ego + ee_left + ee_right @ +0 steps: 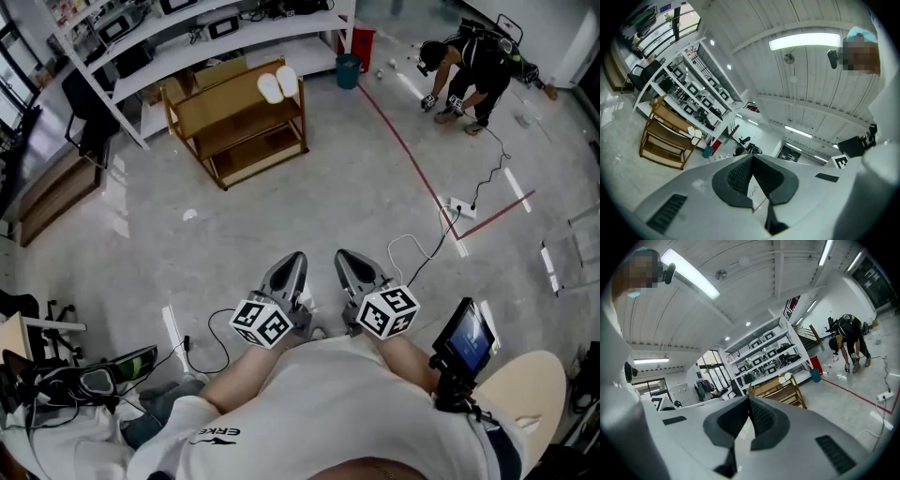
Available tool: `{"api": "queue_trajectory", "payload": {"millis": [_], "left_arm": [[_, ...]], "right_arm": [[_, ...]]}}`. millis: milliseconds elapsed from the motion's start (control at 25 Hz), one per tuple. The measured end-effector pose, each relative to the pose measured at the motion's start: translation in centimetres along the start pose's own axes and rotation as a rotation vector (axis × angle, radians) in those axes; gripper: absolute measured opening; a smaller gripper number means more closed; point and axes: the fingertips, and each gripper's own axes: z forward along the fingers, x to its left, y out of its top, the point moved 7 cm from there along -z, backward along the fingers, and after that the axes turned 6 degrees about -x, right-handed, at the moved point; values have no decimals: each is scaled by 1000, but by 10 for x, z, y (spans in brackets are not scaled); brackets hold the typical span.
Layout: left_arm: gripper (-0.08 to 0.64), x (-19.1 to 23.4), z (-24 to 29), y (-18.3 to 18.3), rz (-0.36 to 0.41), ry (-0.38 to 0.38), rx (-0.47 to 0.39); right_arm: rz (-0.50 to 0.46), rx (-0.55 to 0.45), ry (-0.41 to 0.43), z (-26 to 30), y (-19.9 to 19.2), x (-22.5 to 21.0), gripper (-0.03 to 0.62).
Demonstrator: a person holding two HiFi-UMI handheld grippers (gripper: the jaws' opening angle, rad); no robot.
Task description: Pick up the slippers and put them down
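Note:
A pair of white slippers [277, 84] lies on the top shelf of a wooden rack [236, 122] across the room. They also show small in the left gripper view as the slippers [696, 133] and in the right gripper view as the slippers [787, 377]. My left gripper [289, 269] and right gripper [352, 264] are held side by side close to my body, far from the rack. Both are shut with nothing between the jaws.
A long white shelving unit [187, 37] stands behind the rack. A blue bin [348, 70] sits to its right. A person [469, 66] bends over at the far right. A red floor line [403, 150], a power strip [461, 208] and cables [422, 248] lie ahead.

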Motion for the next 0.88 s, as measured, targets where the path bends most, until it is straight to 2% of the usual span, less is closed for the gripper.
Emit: {"api": "queue_trajectory", "payload": {"millis": [400, 880], "left_arm": [[-3, 7, 74, -3, 55, 68, -41], [-3, 1, 179, -14, 99, 149, -118]], "right_arm": [[16, -6, 90, 41, 35, -64, 5], [10, 1, 191, 84, 98, -158, 5]]}}
